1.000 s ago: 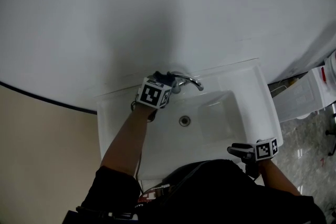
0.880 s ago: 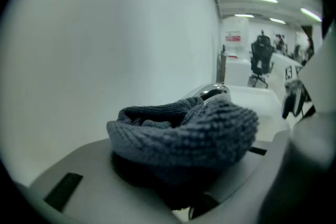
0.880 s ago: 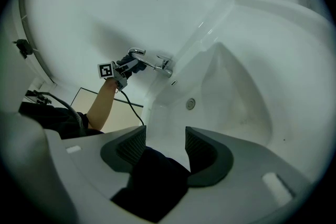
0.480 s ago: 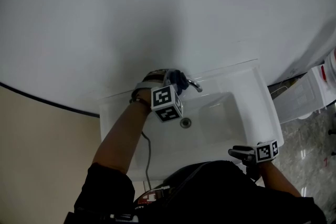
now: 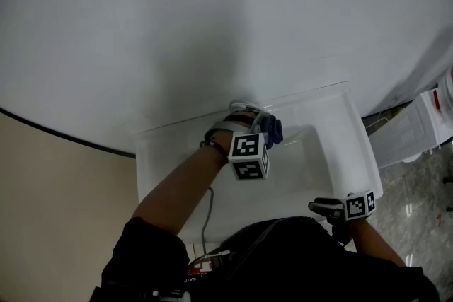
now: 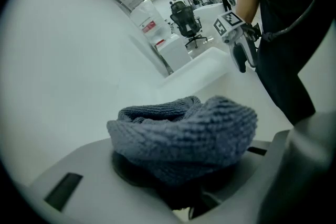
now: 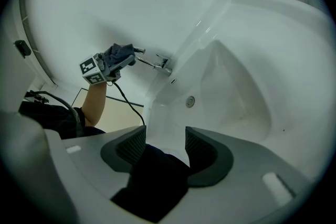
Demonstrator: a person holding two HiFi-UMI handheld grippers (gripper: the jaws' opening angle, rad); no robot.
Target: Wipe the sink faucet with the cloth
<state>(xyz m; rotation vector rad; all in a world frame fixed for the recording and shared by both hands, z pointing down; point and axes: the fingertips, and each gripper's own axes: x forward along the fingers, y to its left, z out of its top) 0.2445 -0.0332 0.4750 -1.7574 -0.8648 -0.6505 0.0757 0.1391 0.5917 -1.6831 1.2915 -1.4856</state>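
Head view, left gripper (image 5: 260, 132) clamped the cloth (image 5: 274, 129) above the sink (image 5: 348, 141), right gripper (image 5: 320, 206) hung empty, jaws apart

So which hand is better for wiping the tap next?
Left. The left gripper holds the cloth right by the faucet. The right gripper is open and empty, down at the front edge of the sink.

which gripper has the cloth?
The left gripper: its jaws are shut on the blue-grey cloth, up by the faucet. The right gripper sits at the sink's front edge, jaws apart, no cloth.
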